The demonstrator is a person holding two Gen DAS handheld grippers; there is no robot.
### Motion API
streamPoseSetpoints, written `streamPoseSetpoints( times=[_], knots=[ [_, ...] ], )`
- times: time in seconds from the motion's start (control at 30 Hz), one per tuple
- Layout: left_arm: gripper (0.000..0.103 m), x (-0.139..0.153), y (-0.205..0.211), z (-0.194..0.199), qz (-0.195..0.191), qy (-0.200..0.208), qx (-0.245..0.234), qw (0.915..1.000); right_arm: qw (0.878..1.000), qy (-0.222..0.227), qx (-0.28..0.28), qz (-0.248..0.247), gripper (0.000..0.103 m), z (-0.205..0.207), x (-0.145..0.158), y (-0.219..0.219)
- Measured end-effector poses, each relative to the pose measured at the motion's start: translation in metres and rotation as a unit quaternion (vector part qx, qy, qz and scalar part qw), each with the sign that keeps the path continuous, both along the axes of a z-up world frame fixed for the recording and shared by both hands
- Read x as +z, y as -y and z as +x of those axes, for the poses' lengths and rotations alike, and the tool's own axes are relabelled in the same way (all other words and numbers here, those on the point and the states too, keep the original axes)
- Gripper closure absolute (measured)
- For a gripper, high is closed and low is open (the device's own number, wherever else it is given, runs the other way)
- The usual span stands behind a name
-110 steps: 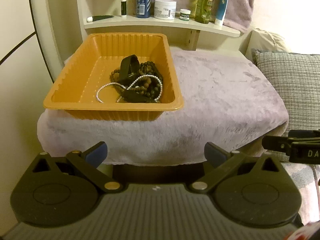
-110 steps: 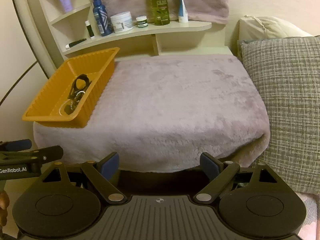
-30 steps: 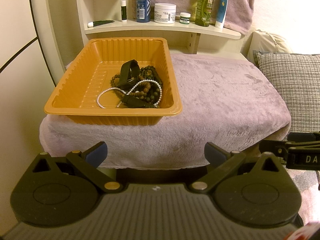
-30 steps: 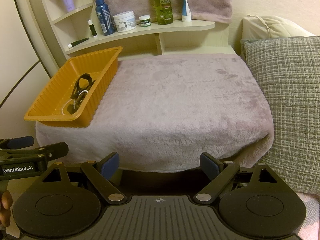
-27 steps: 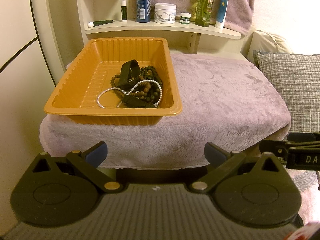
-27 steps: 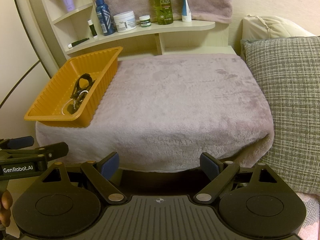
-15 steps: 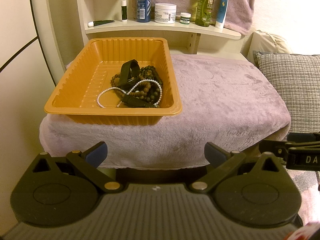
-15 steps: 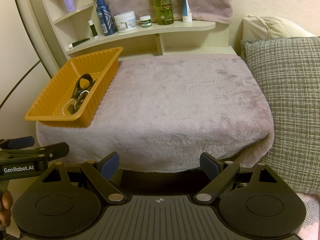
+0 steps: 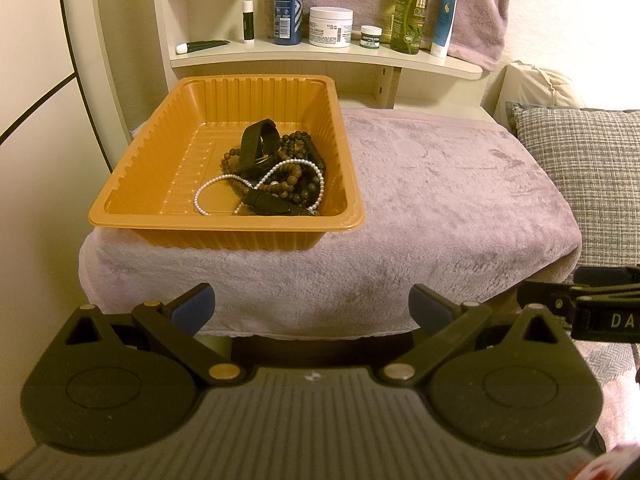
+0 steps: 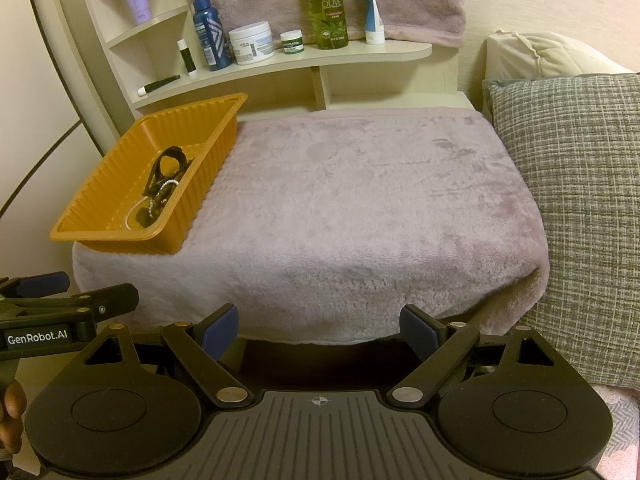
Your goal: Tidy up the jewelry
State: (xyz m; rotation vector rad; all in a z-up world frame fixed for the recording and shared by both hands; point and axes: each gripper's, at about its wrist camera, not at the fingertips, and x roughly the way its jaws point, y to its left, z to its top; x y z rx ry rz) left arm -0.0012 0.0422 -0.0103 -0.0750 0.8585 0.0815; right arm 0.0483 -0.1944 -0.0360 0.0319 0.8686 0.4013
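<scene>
An orange plastic tray [image 9: 160,148] sits on the left end of a mauve plush cushion [image 9: 440,192]. In it lies a tangle of jewelry: a white pearl necklace [image 9: 224,180], dark bead bracelets [image 9: 298,184] and a black strap [image 9: 256,144]. The tray also shows in the right wrist view [image 10: 100,216]. My left gripper [image 9: 312,304] is open and empty, held in front of the cushion's near edge. My right gripper [image 10: 320,328] is open and empty, to the right of the left one, also short of the cushion.
A shelf [image 9: 320,56] behind the cushion holds bottles, jars and tubes. A grey woven pillow [image 10: 580,200] lies to the right. A wall panel stands at the left. The cushion's right part [image 10: 380,200] is bare.
Both views have risen and tilted slightly since 3.7 s ago; over the last second nothing has visibly moved. Both grippers have stayed open.
</scene>
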Motion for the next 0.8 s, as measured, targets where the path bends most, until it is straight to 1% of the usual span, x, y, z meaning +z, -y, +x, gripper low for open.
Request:
streamPoseSetpoints(
  times=[0.6, 0.8],
  knots=[
    [0.001, 0.0012, -0.0006, -0.0003, -0.002, 0.002, 0.001, 1.0, 1.0, 0.001, 0.001, 0.0, 0.016, -0.0006, 0.0002, -0.0006],
    [0.001, 0.0038, -0.0009, -0.0018, -0.005, 0.014, 0.004, 0.9999, 1.0, 0.001, 0.0, 0.001, 0.016, -0.0008, 0.0002, -0.001]
  ],
)
